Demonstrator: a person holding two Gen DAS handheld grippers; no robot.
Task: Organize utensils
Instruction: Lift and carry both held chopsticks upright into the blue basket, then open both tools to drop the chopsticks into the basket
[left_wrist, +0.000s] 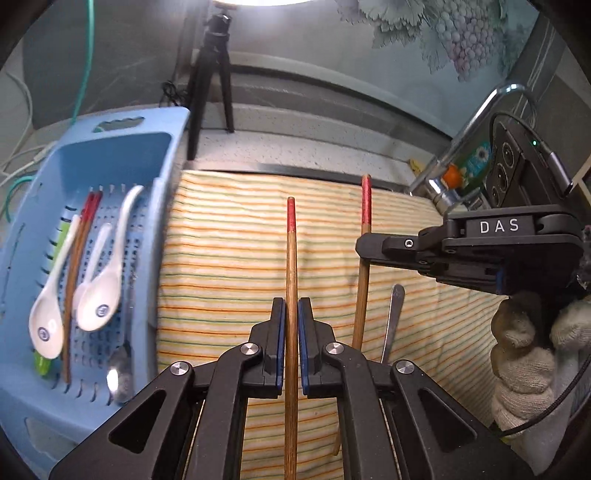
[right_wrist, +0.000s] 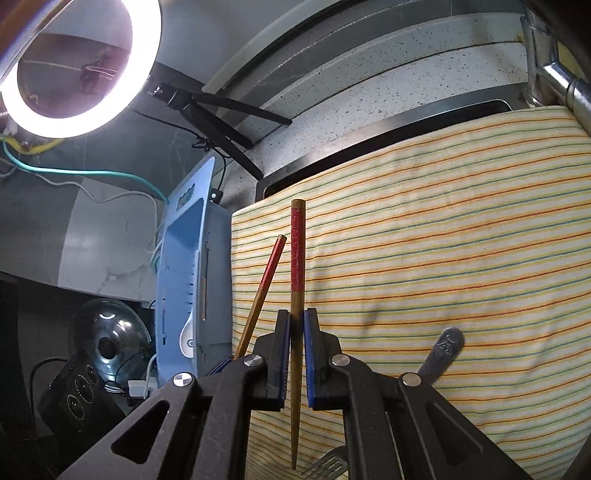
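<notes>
My left gripper (left_wrist: 291, 321) is shut on a wooden chopstick (left_wrist: 291, 254) with a red end, held above the striped cloth (left_wrist: 221, 266). At the right, my right gripper (left_wrist: 364, 249) is shut on a second red-ended chopstick (left_wrist: 365, 206). In the right wrist view that gripper (right_wrist: 296, 332) clamps its chopstick (right_wrist: 297, 251) upright, and the other chopstick (right_wrist: 264, 280) leans just left of it. A metal fork (right_wrist: 443, 350) lies on the cloth (right_wrist: 443, 221). The blue basket (left_wrist: 110, 155) at the left holds white spoons (left_wrist: 99, 295), chopsticks and a metal spoon.
A black tripod (left_wrist: 210, 74) stands behind the basket (right_wrist: 181, 258), with a ring light (right_wrist: 74, 74) above. A chrome faucet (left_wrist: 480, 122) rises at the back right. A gloved hand (left_wrist: 524, 350) holds the right gripper. A glass pot lid (right_wrist: 110, 332) sits low left.
</notes>
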